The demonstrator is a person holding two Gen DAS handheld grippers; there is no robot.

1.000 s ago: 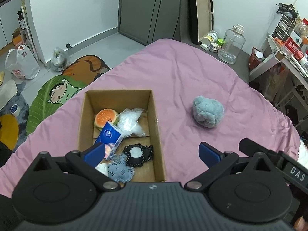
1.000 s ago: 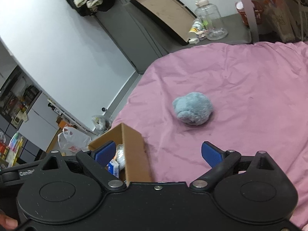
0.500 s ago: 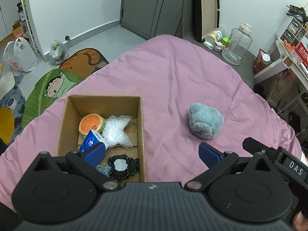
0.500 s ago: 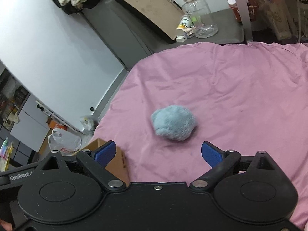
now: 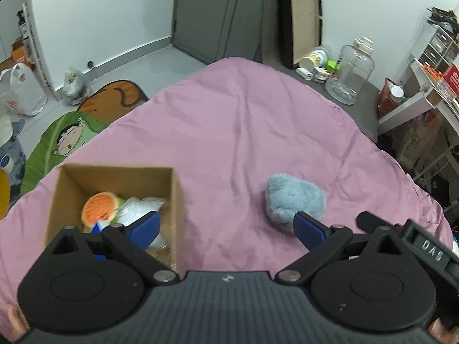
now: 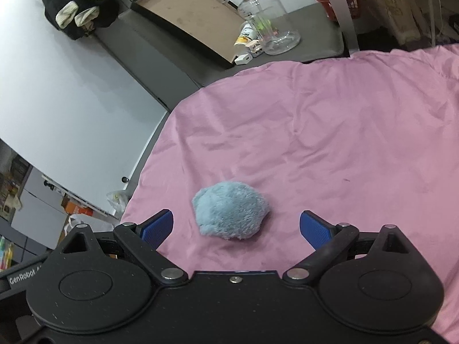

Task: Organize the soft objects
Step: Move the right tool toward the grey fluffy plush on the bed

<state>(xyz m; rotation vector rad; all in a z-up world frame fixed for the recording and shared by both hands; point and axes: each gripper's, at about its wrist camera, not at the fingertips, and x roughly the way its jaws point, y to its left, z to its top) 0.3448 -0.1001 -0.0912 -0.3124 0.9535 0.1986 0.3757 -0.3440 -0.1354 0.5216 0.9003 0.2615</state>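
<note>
A fluffy grey-blue plush ball (image 6: 231, 213) lies on the pink bedspread (image 6: 330, 149), just ahead of my open right gripper (image 6: 236, 228) and between its blue pads. It also shows in the left wrist view (image 5: 295, 202). A cardboard box (image 5: 175, 200) sits at the left and holds a burger plush (image 5: 99, 211), a clear plastic bag (image 5: 137, 210) and other soft items partly hidden by my open, empty left gripper (image 5: 226, 229), which hovers between box and ball.
The bed edge drops to the floor at the left, where cartoon rugs (image 5: 68, 140) and plastic bags (image 5: 20, 94) lie. A clear jug (image 5: 351, 71) and a white shelf (image 5: 416, 106) stand beyond the bed's far right corner.
My left gripper has pulled back from the box, which now sits lower left. My right gripper has swung right and lined up on the plush ball, now between its pads.
</note>
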